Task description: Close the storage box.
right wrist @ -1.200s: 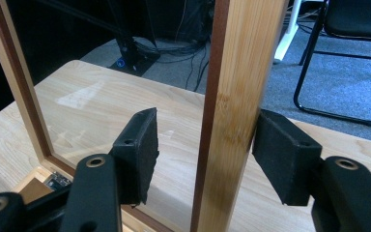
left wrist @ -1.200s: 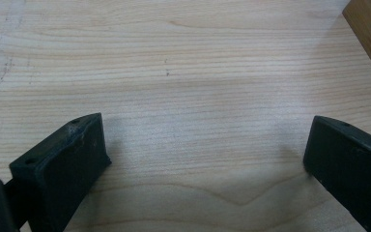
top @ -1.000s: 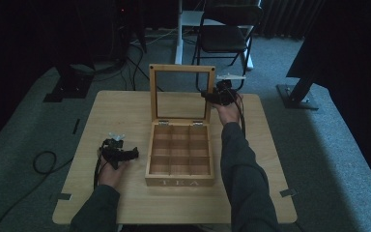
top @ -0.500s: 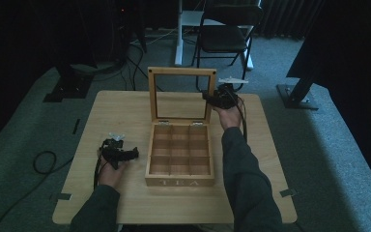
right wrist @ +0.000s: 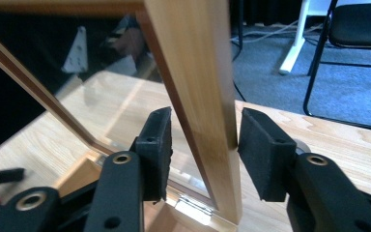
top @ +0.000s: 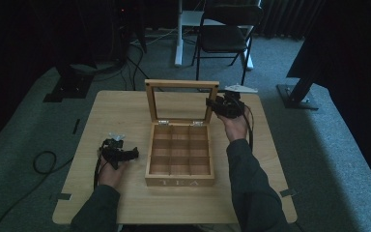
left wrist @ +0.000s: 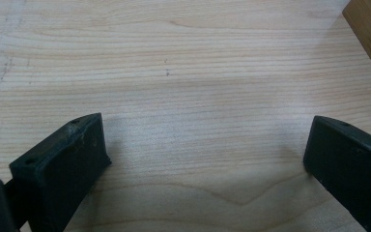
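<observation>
Tea box (top: 179, 157) lid (top: 182, 100) stands fully upright, 9 compartments look empty; right gripper (right wrist: 204, 145) straddles the frame, jaws slack, left gripper (left wrist: 200, 159) spread idle over table (top: 125, 106).

Your table (top: 125, 111) is light wood with rounded corners. On it sits an open wooden tea box (top: 179, 162), near the middle.
</observation>
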Motion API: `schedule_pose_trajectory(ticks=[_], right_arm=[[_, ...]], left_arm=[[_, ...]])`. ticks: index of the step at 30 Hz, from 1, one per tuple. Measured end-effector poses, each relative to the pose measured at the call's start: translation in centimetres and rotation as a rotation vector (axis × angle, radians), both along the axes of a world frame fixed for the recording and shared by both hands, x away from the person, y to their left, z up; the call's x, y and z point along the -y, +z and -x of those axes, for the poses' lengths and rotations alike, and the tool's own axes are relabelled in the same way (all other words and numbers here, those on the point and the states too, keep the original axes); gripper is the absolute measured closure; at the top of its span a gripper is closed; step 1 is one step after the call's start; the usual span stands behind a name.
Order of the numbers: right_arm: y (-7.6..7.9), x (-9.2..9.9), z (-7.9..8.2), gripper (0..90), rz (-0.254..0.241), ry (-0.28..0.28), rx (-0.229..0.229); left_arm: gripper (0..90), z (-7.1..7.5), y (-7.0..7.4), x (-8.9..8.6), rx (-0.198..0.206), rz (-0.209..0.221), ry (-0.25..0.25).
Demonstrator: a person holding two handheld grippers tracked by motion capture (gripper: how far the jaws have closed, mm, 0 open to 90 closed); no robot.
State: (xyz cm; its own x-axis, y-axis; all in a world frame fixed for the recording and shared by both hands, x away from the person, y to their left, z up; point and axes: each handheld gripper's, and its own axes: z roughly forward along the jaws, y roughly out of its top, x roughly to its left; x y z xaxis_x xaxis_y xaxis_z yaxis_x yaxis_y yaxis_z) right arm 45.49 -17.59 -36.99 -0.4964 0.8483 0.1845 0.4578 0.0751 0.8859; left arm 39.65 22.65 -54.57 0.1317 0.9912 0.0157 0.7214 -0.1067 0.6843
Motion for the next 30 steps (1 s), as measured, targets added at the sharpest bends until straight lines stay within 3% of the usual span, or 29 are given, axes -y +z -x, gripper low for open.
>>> schedule_pose_trajectory(ticks=[3, 5, 9, 20, 30], right_arm=[[0.4, 0.2, 0.6, 55.6, -0.021, 0.001, 0.005], [0.7, 0.0, 1.1, 54.6, 0.008, 0.01, 0.011], [0.9, 0.0, 1.8, 53.7, 0.014, 0.014, 0.018], [0.9, 0.0, 3.4, 52.4, 0.007, 0.005, -0.006], [1.1, -0.7, 5.2, 51.7, 0.097, -0.007, 0.032]], left_arm=[[1.6, 0.0, 0.0, 0.0, 0.001, 0.0, 0.001], [1.6, 0.0, 0.0, 0.0, 0.001, 0.0, 0.001], [1.6, 0.0, 0.0, 0.0, 0.001, 0.002, 0.001], [1.6, 0.0, 0.0, 0.0, -0.003, 0.0, -0.001], [1.6, 0.0, 0.0, 0.0, -0.001, 0.002, 0.001]])
